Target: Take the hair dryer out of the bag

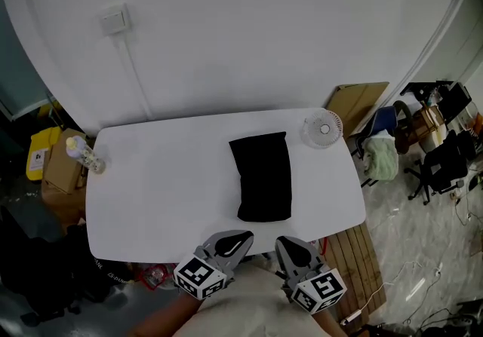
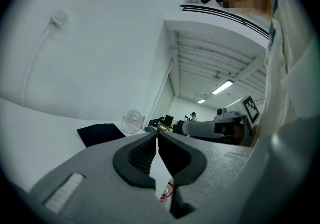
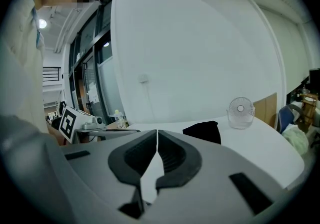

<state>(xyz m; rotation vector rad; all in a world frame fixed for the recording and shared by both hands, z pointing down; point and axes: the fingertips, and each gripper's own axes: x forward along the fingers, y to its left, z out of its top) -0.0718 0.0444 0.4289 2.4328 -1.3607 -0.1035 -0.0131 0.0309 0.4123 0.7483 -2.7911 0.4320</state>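
The black bag point(image 1: 263, 177) is laid flat near the middle of the white table point(image 1: 151, 200), lengthwise away from the person, so that it can be reached from the near edge. The hair dryer is not seen and is judged to be inside. The left gripper point(image 1: 235, 240) and right gripper point(image 1: 289, 246) are held side by side at that edge, short of the bag, jaws closed together and empty, since nothing is grasped yet

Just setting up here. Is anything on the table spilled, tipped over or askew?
Nothing stands out. The black bag lies flat in the middle of the table, the small fan stands at its far right corner, and the bottle stands by its left edge. No spills show.
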